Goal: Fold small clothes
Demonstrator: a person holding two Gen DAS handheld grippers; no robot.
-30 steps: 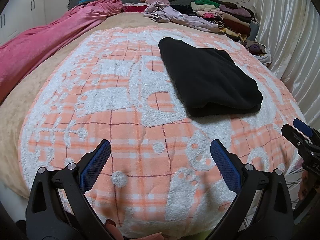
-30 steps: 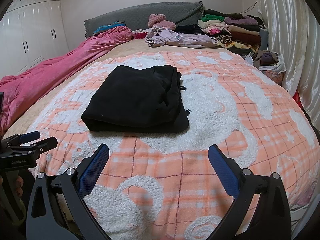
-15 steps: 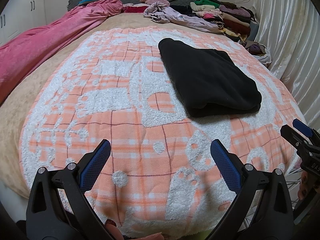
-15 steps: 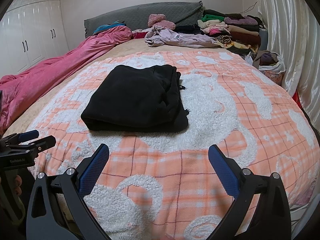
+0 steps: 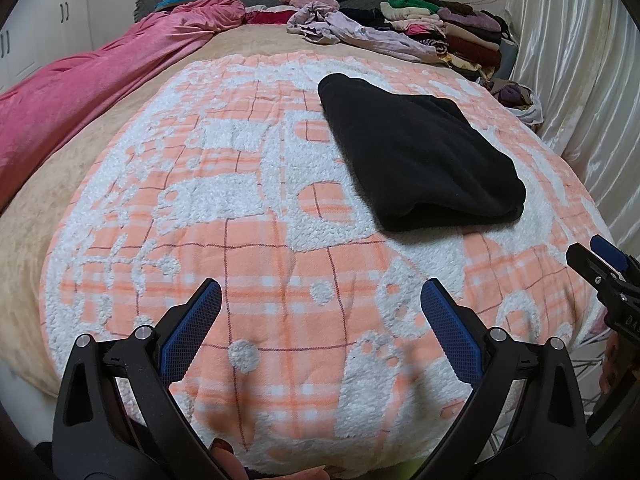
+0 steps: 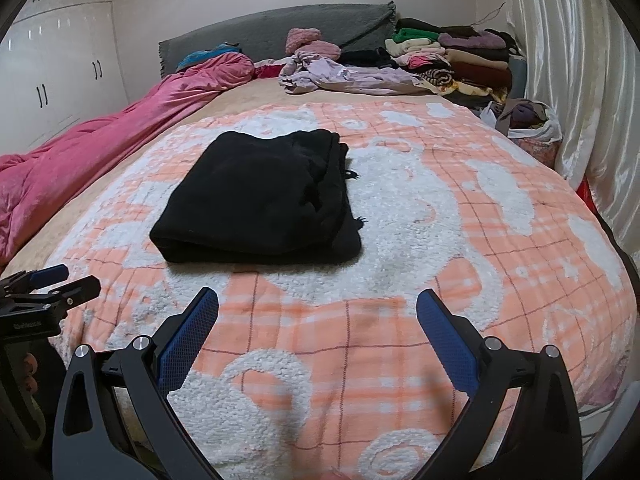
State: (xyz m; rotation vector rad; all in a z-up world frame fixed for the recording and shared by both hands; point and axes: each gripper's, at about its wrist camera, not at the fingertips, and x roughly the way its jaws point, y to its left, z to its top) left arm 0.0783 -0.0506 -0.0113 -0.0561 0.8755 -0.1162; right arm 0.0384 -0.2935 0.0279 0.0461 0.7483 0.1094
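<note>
Folded black fleece garment (image 6: 256, 196) judged soft, light; grasp near thick edge; both hand-held grippers (image 5: 320, 308) (image 6: 318, 312) open, empty

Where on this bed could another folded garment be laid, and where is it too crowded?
Free: the peach plaid blanket right of the folded black fleece garment, and the strip between it and both grippers' open jaws. Also left of it, toward the pink quilt. Crowded: the headboard end, with the stacked folded clothes and crumpled lilac garment.
</note>
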